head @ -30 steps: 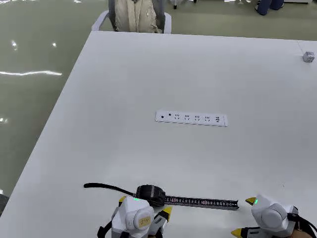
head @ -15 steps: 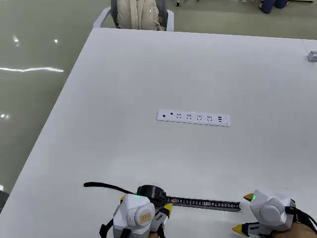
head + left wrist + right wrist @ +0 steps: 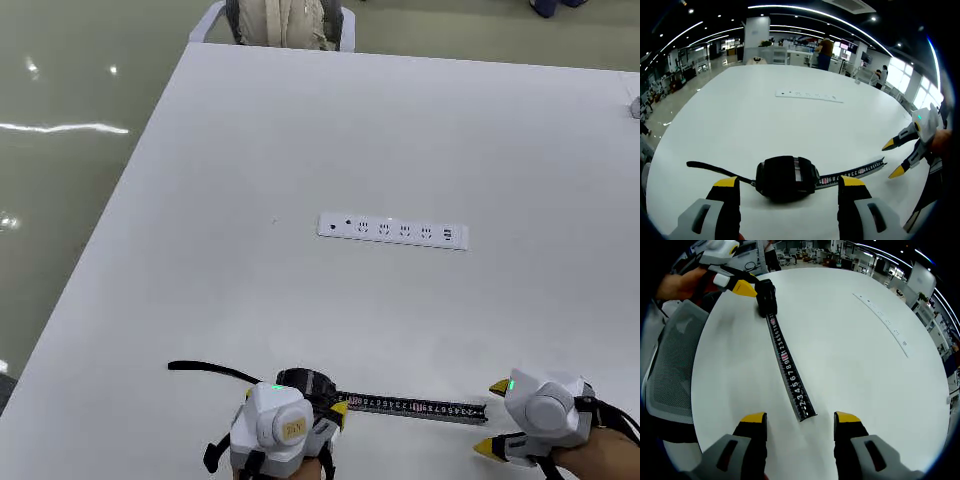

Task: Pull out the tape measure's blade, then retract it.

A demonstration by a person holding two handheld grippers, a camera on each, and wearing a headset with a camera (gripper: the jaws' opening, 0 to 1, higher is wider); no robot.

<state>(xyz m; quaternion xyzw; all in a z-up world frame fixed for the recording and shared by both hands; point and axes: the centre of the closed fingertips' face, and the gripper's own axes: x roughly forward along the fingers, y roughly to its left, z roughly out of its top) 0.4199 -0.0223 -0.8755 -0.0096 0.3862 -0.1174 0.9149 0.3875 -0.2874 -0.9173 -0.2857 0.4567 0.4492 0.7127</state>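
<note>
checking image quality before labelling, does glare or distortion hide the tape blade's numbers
Head view: even light, glare streaks on the floor, blade small with digits unreadable. Left gripper view: fisheye curves the table edge, ceiling lights bright. Right gripper view: blade digits sharp, readable.

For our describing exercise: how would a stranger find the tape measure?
On the white table, look at the near edge, before the power strip. The tape measure is the black rounded case there, numbered blade drawn out one side, strap trailing the other.

The tape measure's blade (image 3: 788,367) carries black numerals. Digits 2 through 9 read near its tip. Farther ones blur.
</note>
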